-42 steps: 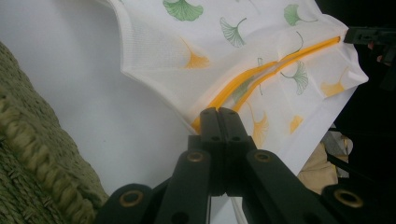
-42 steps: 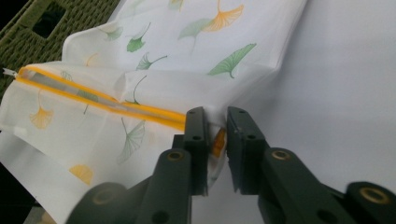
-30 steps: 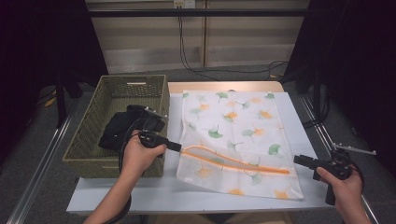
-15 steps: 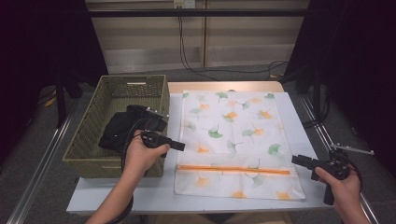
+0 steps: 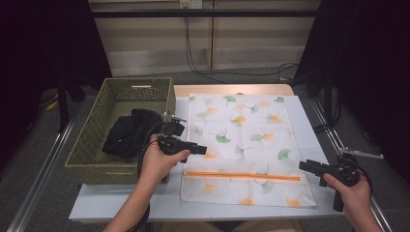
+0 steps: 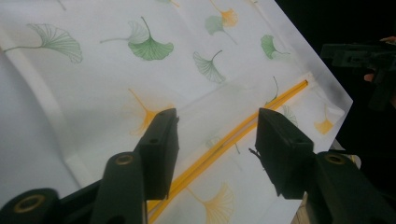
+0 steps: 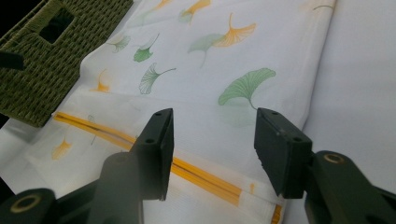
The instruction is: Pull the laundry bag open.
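A white cloth bag (image 5: 241, 125) printed with green and orange ginkgo leaves lies flat on the table, an orange zipper (image 5: 241, 175) running across its near end. My left gripper (image 5: 202, 150) hovers over the bag's left edge. Its jaws have just been opening and stand apart above the zipper (image 6: 224, 140) with nothing pinched (image 6: 215, 126). My right gripper (image 5: 301, 166) sits at the bag's near right corner. Its jaws have also just been opening, over the zipper's end (image 7: 201, 175), and hold nothing (image 7: 212, 123).
A green woven basket (image 5: 92, 130) stands to the left of the bag with a black garment (image 5: 128, 133) inside. The basket's corner (image 7: 42, 70) shows in the right gripper view. The table (image 5: 101, 200) ends close behind the right hand. Cables hang at the back wall.
The bag's near left corner was lifted with the zipper slanting. The left gripper has let go and drawn back left, and the bag now lies flat with the zipper straight.
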Tool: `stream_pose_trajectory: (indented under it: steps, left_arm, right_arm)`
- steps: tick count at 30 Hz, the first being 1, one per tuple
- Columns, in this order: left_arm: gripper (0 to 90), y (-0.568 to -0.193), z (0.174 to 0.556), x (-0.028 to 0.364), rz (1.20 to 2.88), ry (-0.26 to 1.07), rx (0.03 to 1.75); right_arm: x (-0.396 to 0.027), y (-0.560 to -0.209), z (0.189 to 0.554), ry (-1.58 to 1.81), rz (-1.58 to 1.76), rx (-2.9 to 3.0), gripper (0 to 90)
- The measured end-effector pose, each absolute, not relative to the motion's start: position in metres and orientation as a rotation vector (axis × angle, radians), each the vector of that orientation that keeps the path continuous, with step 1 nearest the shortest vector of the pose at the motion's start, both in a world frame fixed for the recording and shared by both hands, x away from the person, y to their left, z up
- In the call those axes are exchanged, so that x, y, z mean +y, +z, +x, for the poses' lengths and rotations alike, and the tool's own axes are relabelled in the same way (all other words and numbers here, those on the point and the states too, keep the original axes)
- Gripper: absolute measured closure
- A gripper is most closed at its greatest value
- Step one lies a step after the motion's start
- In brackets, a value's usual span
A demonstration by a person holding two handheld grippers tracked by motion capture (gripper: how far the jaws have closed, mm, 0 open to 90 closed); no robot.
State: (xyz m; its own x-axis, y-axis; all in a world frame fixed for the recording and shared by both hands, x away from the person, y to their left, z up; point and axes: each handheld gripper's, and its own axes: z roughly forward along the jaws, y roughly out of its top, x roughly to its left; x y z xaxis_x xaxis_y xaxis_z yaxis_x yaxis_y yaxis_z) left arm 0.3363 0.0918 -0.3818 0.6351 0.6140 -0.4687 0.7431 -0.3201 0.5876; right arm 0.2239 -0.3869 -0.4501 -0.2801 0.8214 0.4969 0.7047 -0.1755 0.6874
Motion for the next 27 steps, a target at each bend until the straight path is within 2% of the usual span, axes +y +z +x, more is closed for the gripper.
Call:
stream_pose_trajectory:
  steps: [4,7,11,14,27]
  left_arm:
    - [44.3,-0.386,0.335,0.085,2.030,-0.199,1.060]
    - [36.5,-0.390,0.334,0.082,2.044,-0.166,1.049]
    - [36.3,-0.395,0.333,0.077,2.059,-0.165,1.041]
    - [31.5,-0.398,0.333,0.074,2.060,-0.170,1.040]
    - [20.5,-0.410,0.332,0.070,2.069,-0.171,1.034]
  right_arm:
    - [-0.385,-0.450,0.225,1.460,1.778,1.939,45.1]
    - [-0.384,-0.450,0.225,1.452,1.774,1.937,42.8]
    - [-0.383,-0.450,0.225,1.442,1.764,1.950,41.0]
    - [-0.381,-0.450,0.226,1.436,1.750,1.956,39.7]
    - [-0.366,-0.453,0.229,1.365,1.685,2.035,33.5]
